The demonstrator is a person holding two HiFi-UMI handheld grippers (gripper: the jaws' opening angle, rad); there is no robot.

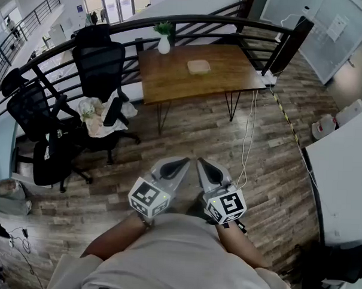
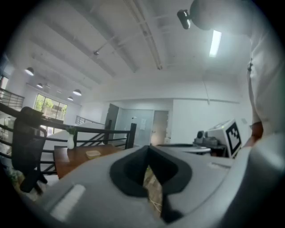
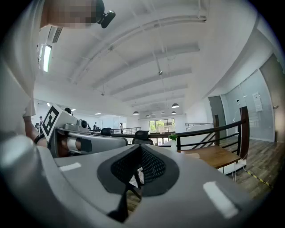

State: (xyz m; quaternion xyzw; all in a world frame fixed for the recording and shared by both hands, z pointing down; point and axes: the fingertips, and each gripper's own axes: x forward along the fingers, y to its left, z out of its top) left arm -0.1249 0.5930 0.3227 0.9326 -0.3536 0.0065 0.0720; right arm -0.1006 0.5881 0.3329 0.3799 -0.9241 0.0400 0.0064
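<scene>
I hold both grippers close in front of my body, above the wooden floor. The left gripper (image 1: 181,164) has its jaws closed together with nothing between them, and the right gripper (image 1: 201,164) beside it is shut the same way. Their tips nearly meet, pointing away from me toward a wooden table (image 1: 172,80). In the left gripper view the closed left gripper (image 2: 149,151) faces the table (image 2: 75,158); the right gripper's marker cube (image 2: 234,136) shows at the side. In the right gripper view the right gripper (image 3: 140,149) is shut, with the table (image 3: 213,156) at right.
On the table stand a white vase with a plant (image 1: 164,41) and a flat tan dish (image 1: 199,66). Black office chairs (image 1: 100,65) stand at left, one with cloths piled on it (image 1: 98,114). A black curved railing (image 1: 192,20) runs behind. A white cable (image 1: 249,138) trails on the floor.
</scene>
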